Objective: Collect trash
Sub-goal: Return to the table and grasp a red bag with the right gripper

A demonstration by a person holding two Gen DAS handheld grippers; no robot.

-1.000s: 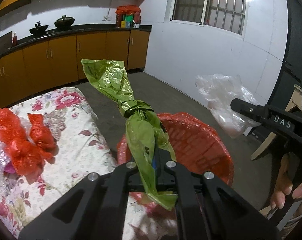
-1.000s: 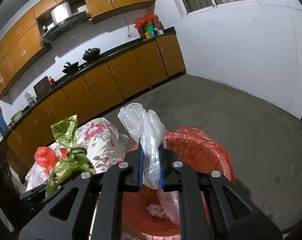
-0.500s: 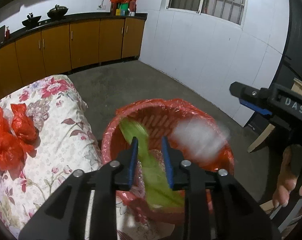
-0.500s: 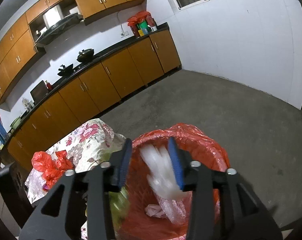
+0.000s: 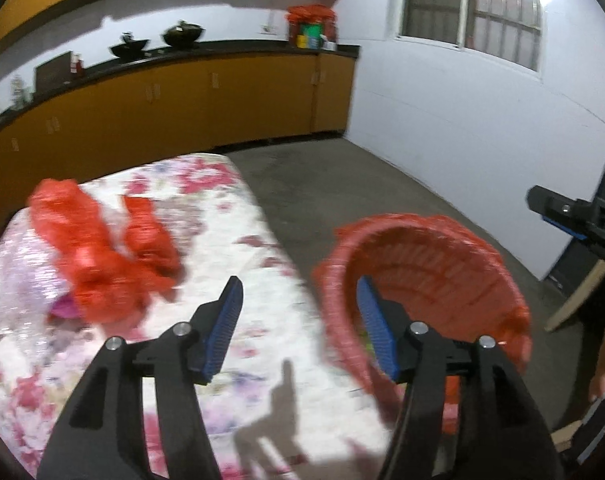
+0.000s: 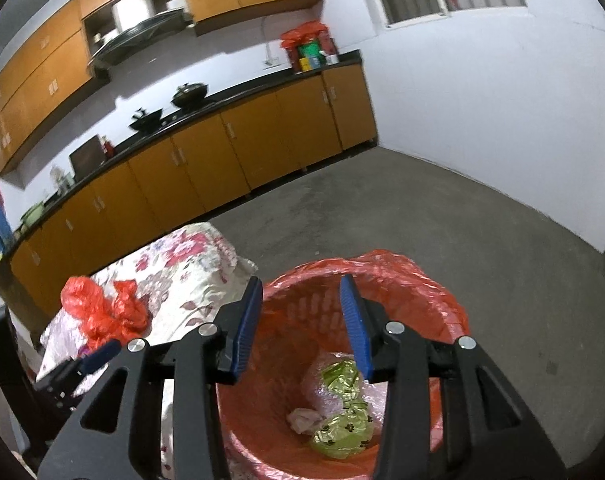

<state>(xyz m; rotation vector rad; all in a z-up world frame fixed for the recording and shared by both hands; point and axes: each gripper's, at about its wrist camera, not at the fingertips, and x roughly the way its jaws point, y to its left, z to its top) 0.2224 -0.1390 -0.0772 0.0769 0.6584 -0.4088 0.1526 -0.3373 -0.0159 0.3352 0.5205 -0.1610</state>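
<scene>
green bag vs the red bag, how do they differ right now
The green bag lies inside the red-lined bin; the red bag sits on the floral-covered table. The green bag is shiny with small dark prints and knotted in the middle; the red bag is plain and loosely bunched. Both are crumpled plastic, and neither is held: both tongs are empty.

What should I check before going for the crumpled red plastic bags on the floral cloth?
1. Left gripper empty: ok, jaws have just been opening, nothing between them.
2. Right gripper empty: ok, jaws apart above the red lined basket.
3. Green foil bag landed in the basket: ok.
4. Clear plastic bag inside too: cannot tell, only pale wrap shows.
5. Crumpled red plastic bags on the floral cloth: ok, uncovered.
6. Bags' exact outline: cannot tell, left view is blurred.
</scene>
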